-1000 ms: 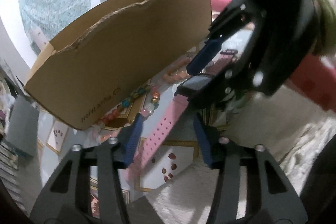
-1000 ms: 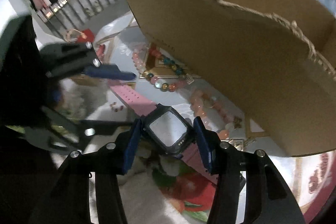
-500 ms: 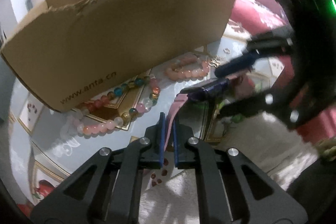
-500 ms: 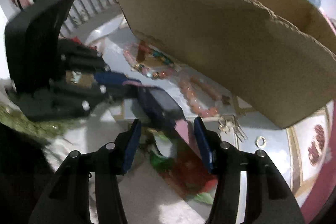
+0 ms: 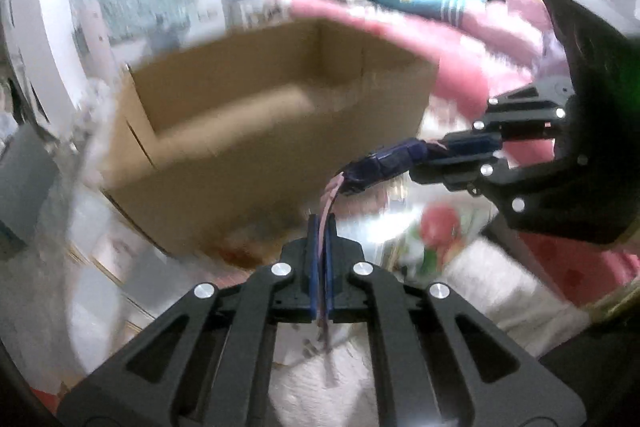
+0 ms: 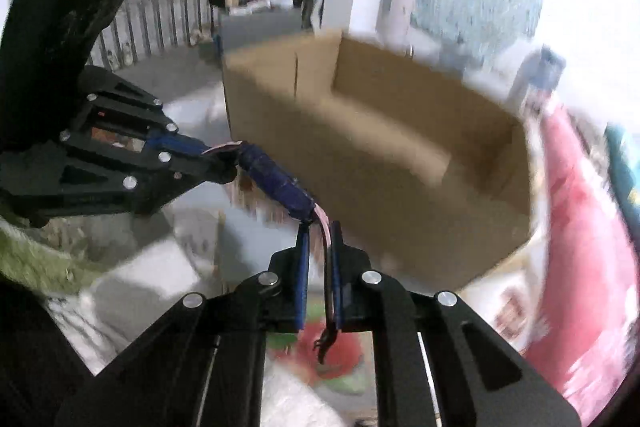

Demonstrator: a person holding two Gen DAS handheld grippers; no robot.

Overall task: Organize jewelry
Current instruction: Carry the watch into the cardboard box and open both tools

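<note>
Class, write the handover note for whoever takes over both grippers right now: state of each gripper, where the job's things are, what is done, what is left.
Left gripper: shut on one pink strap of the watch.
Right gripper: shut on the other strap.
Watch hangs in the air between both grippers, in front of the open cardboard box.
Done: watch picked up by both ends.
Left: probably carry it over the box's rim and release it inside. Other jewelry is not visible in these blurred views; check the surface below.
</note>
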